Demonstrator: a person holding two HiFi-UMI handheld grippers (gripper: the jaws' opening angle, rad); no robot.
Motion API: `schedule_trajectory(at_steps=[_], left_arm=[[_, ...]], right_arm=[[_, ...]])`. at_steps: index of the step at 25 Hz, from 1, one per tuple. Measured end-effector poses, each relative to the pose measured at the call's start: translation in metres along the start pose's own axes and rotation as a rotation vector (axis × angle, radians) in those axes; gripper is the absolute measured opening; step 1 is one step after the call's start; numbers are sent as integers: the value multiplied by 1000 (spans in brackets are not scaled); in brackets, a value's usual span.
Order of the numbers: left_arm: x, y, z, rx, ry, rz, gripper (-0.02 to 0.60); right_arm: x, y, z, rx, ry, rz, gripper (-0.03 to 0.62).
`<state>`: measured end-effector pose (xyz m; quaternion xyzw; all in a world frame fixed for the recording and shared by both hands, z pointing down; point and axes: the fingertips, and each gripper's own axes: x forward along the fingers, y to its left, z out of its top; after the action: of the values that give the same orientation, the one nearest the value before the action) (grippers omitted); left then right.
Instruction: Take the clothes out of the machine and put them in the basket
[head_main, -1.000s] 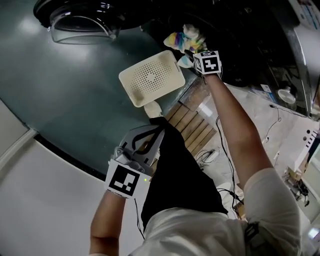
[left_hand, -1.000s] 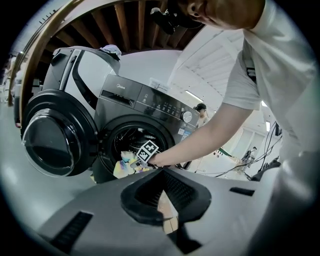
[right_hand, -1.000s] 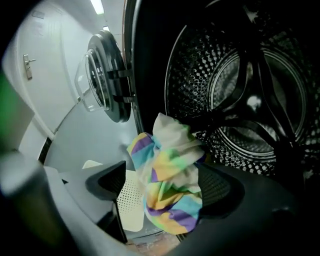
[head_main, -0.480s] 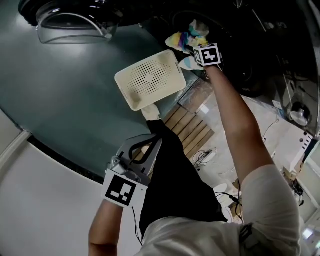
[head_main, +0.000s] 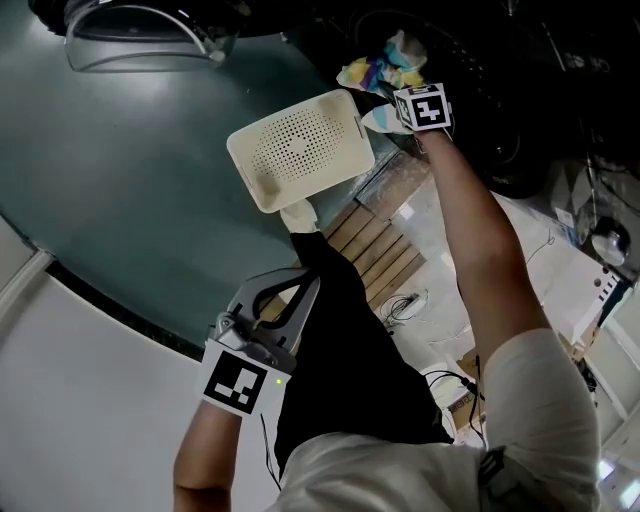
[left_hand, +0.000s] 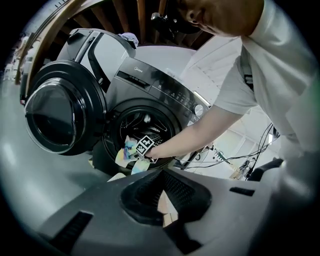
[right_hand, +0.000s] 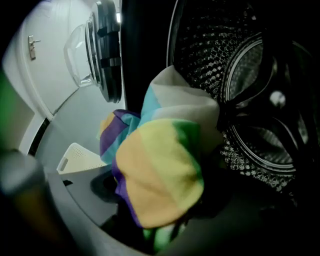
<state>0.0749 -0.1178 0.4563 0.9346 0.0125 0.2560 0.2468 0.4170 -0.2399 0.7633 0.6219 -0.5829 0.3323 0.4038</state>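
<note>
The right gripper (head_main: 397, 98) is clamped on a bunched multicoloured cloth (right_hand: 160, 175), held at the lip of the washing machine drum (right_hand: 240, 85). The white perforated basket (head_main: 300, 150) lies on the floor just to this gripper's left and lower, so the coming carry probably runs leftward and down. The left gripper (head_main: 310, 285), jaws together on nothing, hangs well apart from both.
</note>
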Motion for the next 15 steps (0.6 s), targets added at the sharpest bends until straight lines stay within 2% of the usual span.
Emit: schedule_trajectory(at_steps=[2, 4, 8, 15], left_arm=[[-1, -4, 0, 2, -1, -4, -3], [-4, -8, 0, 5, -7, -3, -3], [-12, -13, 1, 8, -18, 12, -3], [-36, -30, 6, 6, -48, 43, -3]], right_arm=[[-7, 4, 1, -5, -16, 11, 296], [-15, 2, 2, 17, -35, -5, 187], [-31, -10, 7, 54, -41, -76, 146], [-82, -12, 31, 38, -102, -136, 143]])
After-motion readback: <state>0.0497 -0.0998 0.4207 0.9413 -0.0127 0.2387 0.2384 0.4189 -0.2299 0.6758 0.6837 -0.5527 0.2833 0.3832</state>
